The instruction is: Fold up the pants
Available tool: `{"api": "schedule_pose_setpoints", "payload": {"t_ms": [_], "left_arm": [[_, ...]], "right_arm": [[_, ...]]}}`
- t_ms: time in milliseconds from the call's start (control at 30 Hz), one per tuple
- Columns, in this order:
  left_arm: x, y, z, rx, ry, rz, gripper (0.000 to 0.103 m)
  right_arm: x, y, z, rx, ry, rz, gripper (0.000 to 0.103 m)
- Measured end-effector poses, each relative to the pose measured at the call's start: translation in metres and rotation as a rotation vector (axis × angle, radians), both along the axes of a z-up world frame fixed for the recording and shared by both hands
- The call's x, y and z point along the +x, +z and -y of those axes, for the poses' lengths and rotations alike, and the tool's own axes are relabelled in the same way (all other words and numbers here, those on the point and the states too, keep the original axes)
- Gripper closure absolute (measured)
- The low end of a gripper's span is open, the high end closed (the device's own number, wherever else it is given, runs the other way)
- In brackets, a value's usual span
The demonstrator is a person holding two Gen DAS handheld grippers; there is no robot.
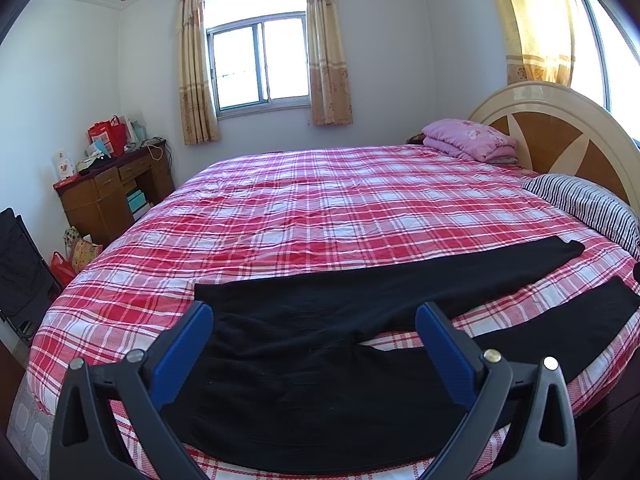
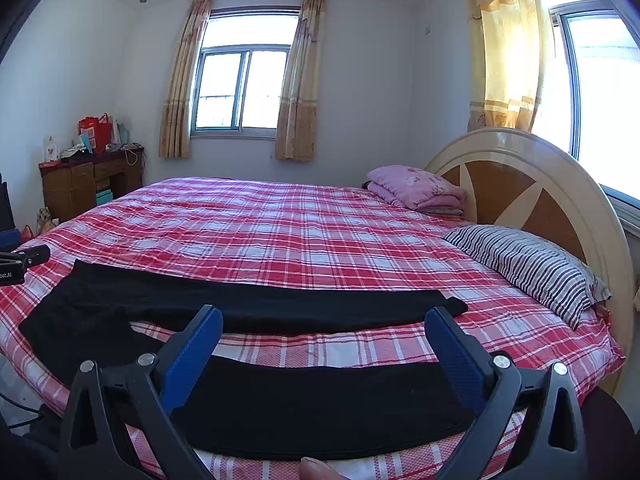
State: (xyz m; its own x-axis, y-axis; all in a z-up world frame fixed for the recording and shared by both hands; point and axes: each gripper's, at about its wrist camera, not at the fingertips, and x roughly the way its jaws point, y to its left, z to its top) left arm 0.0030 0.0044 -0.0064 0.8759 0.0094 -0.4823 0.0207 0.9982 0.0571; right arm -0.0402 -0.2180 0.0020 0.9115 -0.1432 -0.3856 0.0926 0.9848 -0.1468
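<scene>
No fold is made yet: the black pants lie flat across the lower frame on the plaid bed, legs splayed apart, while the left gripper and right gripper hover above, both spread and empty.

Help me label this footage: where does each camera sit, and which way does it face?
Left wrist: on the open left tongs, above the waist end of the pants, facing across the bed to the window.
Right wrist: on the open right tongs, above the near leg, facing likewise; a fingertip shows at the bottom edge.
Shared: pants, bed, window, headboard.
</scene>
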Motion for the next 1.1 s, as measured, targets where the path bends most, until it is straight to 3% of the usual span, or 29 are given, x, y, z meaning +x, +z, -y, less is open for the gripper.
{"api": "schedule_pose_setpoints", "payload": {"t_ms": [1100], "left_arm": [[0.0008, -0.0005, -0.0033, -0.002, 0.001, 0.002, 0.0]], "right_arm": [[0.0017, -0.0038, -0.0023, -0.001, -0.009, -0.012, 0.001]]}}
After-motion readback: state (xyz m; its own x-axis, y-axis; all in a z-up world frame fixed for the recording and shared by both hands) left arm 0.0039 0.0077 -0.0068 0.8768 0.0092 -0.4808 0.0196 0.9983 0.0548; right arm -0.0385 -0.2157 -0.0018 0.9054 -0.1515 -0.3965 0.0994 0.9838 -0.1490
